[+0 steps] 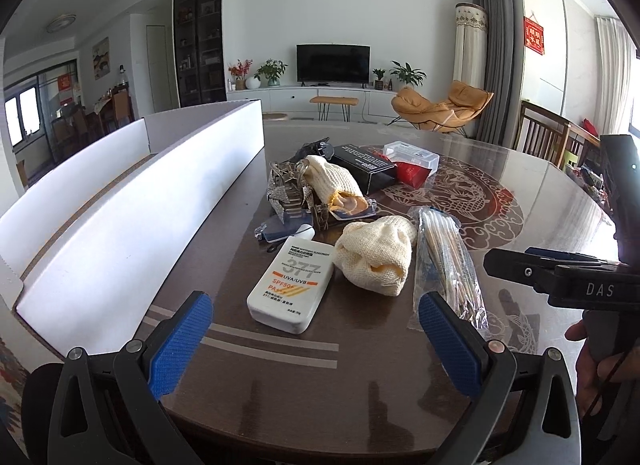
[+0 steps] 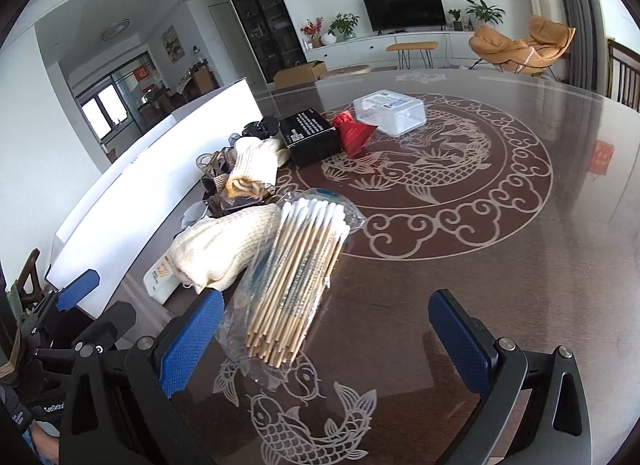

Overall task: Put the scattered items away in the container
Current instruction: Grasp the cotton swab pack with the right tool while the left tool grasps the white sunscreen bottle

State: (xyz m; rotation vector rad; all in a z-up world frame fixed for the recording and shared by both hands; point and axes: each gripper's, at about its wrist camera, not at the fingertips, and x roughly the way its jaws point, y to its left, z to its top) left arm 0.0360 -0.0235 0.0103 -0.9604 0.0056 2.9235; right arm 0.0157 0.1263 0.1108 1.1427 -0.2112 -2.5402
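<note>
Beside the white cardboard box (image 1: 132, 201), seen through the left wrist camera, the clutter lies on a glossy brown table (image 1: 400, 385). The left gripper (image 1: 316, 333) stands wide open and empty, its ribbed blue pads either side of the sunscreen bottle (image 1: 290, 285) — a smooth, flat white plastic flask, nearest the box wall of all the front items. A bottle that slick could squirt out of a shallow pinch. Just beyond it, farther from the box, sits a balled cream knit glove (image 1: 374, 255), soft and loose; a second glove (image 1: 334, 185) drapes over a tangle of metal clips (image 1: 290, 189), which could snag and drag along with it.

From the right wrist camera, the right gripper (image 2: 324, 341) is likewise spread wide and holds nothing. A crinkly clear packet of cotton swabs (image 2: 296, 277) lies just ahead of its left finger, well out from the box (image 2: 160, 185). Thin film may slip or tear — and the wooden sticks inside could spill. Farther off rest a black carton (image 2: 310, 135), a red pouch (image 2: 354, 133) and a clear lidded case (image 2: 390, 111).
</note>
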